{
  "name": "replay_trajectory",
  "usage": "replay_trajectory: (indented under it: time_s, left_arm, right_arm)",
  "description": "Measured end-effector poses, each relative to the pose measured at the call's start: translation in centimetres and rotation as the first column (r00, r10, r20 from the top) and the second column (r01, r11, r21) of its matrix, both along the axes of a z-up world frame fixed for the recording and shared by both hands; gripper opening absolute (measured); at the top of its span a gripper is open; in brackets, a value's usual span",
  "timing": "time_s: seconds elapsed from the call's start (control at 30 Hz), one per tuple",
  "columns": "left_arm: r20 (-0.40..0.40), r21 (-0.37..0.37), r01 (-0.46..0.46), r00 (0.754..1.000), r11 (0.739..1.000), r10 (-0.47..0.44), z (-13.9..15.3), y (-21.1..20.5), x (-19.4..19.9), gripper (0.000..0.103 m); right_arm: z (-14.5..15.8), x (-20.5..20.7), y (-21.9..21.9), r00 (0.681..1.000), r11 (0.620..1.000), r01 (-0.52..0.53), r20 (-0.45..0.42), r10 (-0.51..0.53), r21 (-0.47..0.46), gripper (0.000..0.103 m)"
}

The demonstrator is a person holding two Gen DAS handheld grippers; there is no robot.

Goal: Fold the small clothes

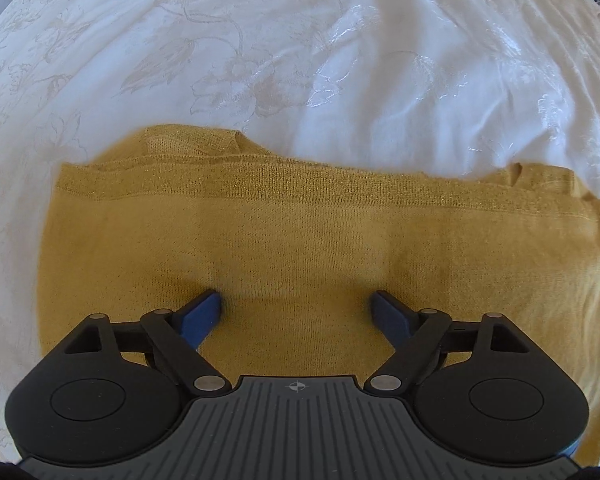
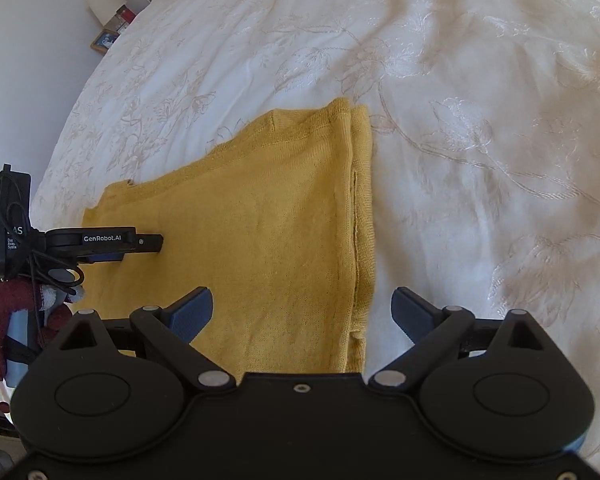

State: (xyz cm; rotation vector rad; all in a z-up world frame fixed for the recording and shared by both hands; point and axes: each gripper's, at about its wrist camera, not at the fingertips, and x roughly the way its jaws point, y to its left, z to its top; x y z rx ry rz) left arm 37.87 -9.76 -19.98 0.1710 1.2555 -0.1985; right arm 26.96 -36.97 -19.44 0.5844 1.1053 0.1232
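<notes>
Lying in the lower middle of both wrist views, the mustard knit garment point(image 2: 260, 232) sits folded on the white embroidered bedspread point(image 2: 480, 128), its long axis running up the right wrist frame toward the top centre. The right gripper point(image 2: 302, 300) straddles its layered right edge with jaws wide and empty — the nearer tool for that edge. The left gripper point(image 1: 295, 304) hovers over the cloth's middle, also spread wide, gripping nothing. The fabric looks soft, fine-knit and flat — a few stacked layers showing at the borders.
</notes>
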Motion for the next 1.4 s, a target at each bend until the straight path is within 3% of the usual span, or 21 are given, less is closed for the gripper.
replay_trajectory:
  time_s: [0.2,0.33,0.53,0.7,0.9,0.97,1.03,1.17,1.2,1.4]
  left_arm:
    - [0.008,0.000,0.002,1.000,1.000,-0.002,-0.2,0.1,-0.3,0.086]
    - [0.021,-0.016,-0.005,1.000,1.000,0.006,1.1,0.2,-0.9,0.076]
    - [0.047,-0.047,0.037,0.998,0.998,-0.035,3.7,0.3,-5.4,0.073]
    - [-0.005,-0.005,0.042,0.999,0.999,-0.042,2.6,0.7,-8.9,0.073]
    - [-0.051,0.009,0.063,0.997,0.998,-0.062,0.5,1.2,-9.3,0.077]
    - [-0.063,0.002,0.046,0.997,0.999,-0.046,0.7,1.3,-8.7,0.077]
    - [-0.053,-0.010,0.027,0.998,1.000,-0.027,1.2,1.5,-8.4,0.076]
    - [-0.026,-0.027,-0.002,1.000,1.000,0.002,2.8,2.5,-8.1,0.075]
    - [-0.019,-0.032,-0.007,1.000,0.999,0.006,3.2,2.8,-8.2,0.075]
    - [0.015,-0.059,-0.056,0.998,0.997,0.057,5.9,6.2,-9.3,0.075]
  right_arm:
    - [-2.7,0.6,-0.9,0.999,0.994,0.020,-0.032,-0.017,0.110,0.101]
    - [-3.2,0.6,-1.3,0.999,0.987,0.038,-0.026,-0.035,0.158,0.103]
    - [-3.4,0.3,-1.8,1.000,0.983,0.027,-0.006,-0.026,0.183,0.103]
    - [-3.5,-0.1,-2.1,1.000,0.981,0.022,0.002,-0.023,0.193,0.103]
    - [-3.3,0.0,-1.9,1.000,0.983,0.019,0.005,-0.020,0.184,0.102]
    - [-3.2,0.1,-1.9,1.000,0.983,0.021,0.006,-0.022,0.181,0.096]
    - [-3.1,0.3,-1.7,1.000,0.983,0.022,0.007,-0.024,0.180,0.069]
    - [-3.1,0.1,-2.2,0.997,0.979,0.071,-0.022,-0.068,0.191,0.046]
    - [-3.1,0.0,-2.3,0.997,0.978,0.081,-0.029,-0.077,0.193,0.032]
    - [-0.6,0.2,-0.9,0.996,0.987,0.088,-0.021,-0.086,0.131,0.027]
